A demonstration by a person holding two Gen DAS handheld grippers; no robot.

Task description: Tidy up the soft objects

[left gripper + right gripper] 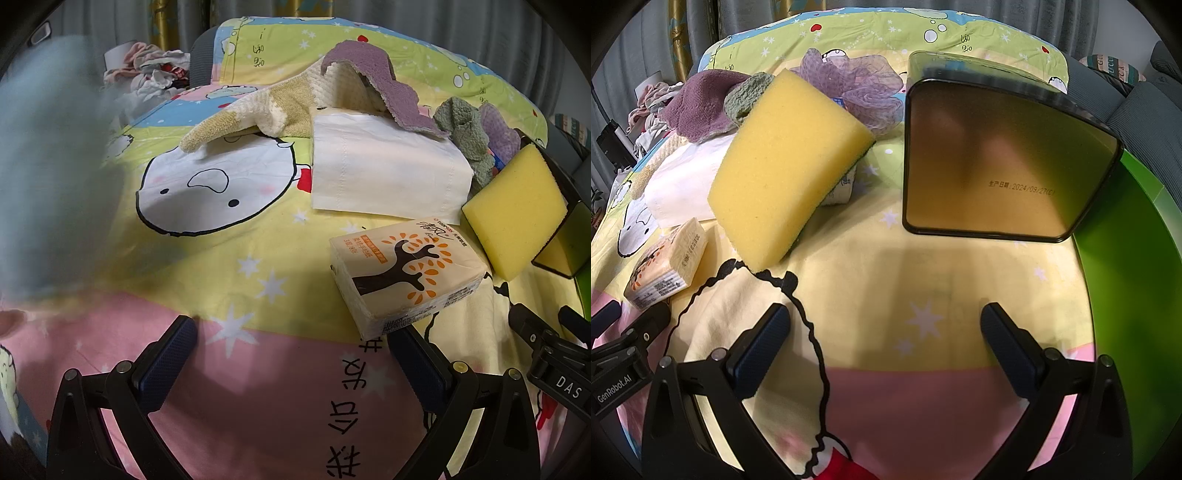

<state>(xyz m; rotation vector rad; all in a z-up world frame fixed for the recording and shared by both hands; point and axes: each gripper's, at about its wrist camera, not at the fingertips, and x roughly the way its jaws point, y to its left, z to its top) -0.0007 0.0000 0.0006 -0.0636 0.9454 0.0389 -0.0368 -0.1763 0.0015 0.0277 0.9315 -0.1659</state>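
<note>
A yellow sponge (786,166) stands tilted on the bed, left of a dark translucent box (997,158); it also shows in the left wrist view (517,210). A small tissue pack (402,280) lies just ahead of my left gripper (291,354), which is open and empty. Behind it sit a white tissue stack (384,166), a cream-yellow towel (266,107), a purple cloth (373,74), a green cloth (461,129) and a purple mesh puff (857,81). My right gripper (886,339) is open and empty, short of the sponge and box.
A cartoon-print sheet (240,266) covers the bed. A blurred pale blue object (48,166) fills the left of the left wrist view. A green surface (1126,295) lies at the right. Clothes (147,70) are piled at the back left. The other gripper's body (554,362) is at the right.
</note>
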